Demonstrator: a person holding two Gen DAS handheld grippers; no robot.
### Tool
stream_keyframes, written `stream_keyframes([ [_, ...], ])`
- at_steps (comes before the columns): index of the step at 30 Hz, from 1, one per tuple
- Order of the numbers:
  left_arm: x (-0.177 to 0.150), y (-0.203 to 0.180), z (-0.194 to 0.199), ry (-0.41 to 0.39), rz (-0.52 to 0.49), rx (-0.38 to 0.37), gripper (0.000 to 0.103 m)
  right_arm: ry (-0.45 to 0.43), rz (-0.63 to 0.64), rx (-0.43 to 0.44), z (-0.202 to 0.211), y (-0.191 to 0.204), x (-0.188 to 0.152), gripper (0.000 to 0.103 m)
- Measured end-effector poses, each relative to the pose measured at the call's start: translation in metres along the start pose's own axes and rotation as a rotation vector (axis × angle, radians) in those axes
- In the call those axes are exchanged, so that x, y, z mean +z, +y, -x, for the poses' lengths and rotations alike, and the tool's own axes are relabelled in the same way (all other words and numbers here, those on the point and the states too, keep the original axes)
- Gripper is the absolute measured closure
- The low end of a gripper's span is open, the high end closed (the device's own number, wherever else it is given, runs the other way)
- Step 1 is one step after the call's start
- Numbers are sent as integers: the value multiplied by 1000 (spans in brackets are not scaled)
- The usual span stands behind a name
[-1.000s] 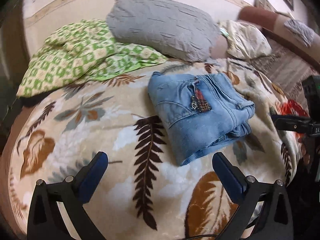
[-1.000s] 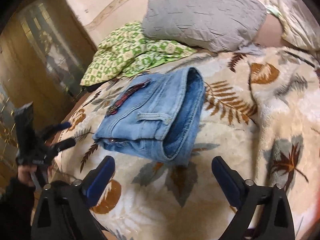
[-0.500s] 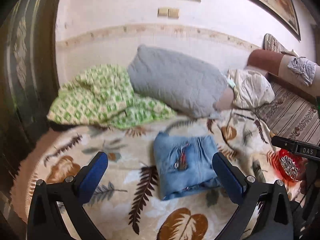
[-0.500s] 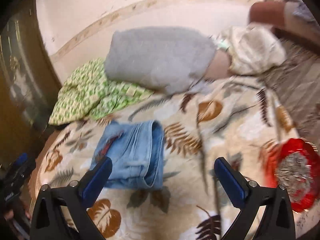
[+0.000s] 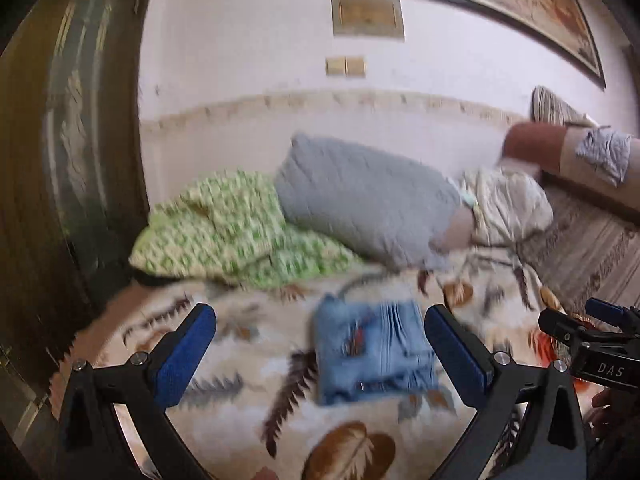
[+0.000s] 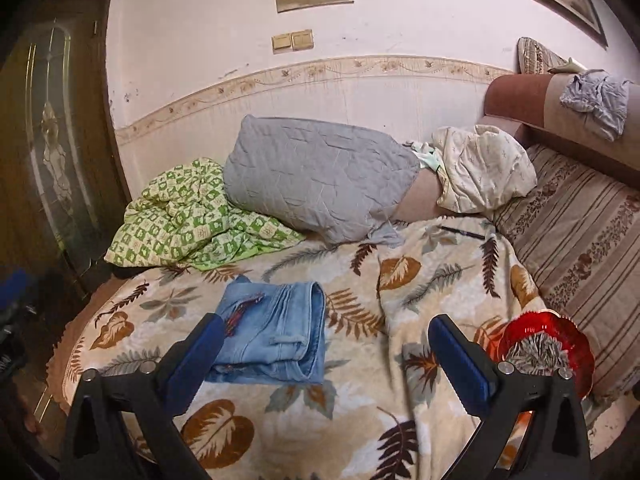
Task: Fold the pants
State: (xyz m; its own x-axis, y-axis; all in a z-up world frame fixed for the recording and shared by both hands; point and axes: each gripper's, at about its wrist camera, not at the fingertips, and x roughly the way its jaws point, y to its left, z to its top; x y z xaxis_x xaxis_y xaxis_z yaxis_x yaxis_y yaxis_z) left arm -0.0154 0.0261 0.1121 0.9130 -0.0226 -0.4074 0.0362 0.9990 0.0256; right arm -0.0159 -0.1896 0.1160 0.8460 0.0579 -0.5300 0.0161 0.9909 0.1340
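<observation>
Light blue jeans (image 6: 276, 330) lie folded into a compact square on the leaf-patterned blanket (image 6: 400, 380); the left wrist view shows the same jeans (image 5: 370, 350), blurred, with a small red patch on top. My left gripper (image 5: 320, 354) hangs open above and in front of them, nothing between its blue pads. My right gripper (image 6: 324, 364) is open too, held back from the bed with the jeans beyond its left finger. The right gripper also appears at the right edge of the left wrist view (image 5: 592, 344).
A grey pillow (image 6: 316, 176), a green checked quilt (image 6: 192, 220) and a cream bundle (image 6: 480, 168) lie at the back by the wall. A red glass dish (image 6: 544, 344) sits on the bed's right side. A dark wooden door (image 6: 52, 152) stands on the left.
Both grippers have pulled back and up from the bed, so the folded jeans look smaller and the wall comes into view. The jeans have stayed in place.
</observation>
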Motion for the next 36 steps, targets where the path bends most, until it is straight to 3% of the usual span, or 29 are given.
stream_keyframes([
  [4, -16, 3, -11, 48, 33, -7, 0, 71, -5, -25, -18, -5, -21, 0],
  [8, -27, -5, 8, -18, -15, 101, 0, 118, -24, -31, -30, -11, -37, 0],
  [9, -30, -4, 9, -18, -7, 94, 0, 117, -27, -34, -30, -11, -39, 0],
  [12, -39, 4, -9, 73, 37, 15, 0, 115, -21, -41, -32, -11, -40, 0],
  [21, -59, 6, -32, 153, -11, 84, 0, 191, 28, -75, -51, -3, -53, 0],
  [26, -62, 7, -42, 189, -11, 83, 0, 191, 38, -95, -48, 3, -55, 0],
  [36, -67, -1, -44, 215, 0, 25, 0, 103, 52, -152, -27, 5, -49, 0],
])
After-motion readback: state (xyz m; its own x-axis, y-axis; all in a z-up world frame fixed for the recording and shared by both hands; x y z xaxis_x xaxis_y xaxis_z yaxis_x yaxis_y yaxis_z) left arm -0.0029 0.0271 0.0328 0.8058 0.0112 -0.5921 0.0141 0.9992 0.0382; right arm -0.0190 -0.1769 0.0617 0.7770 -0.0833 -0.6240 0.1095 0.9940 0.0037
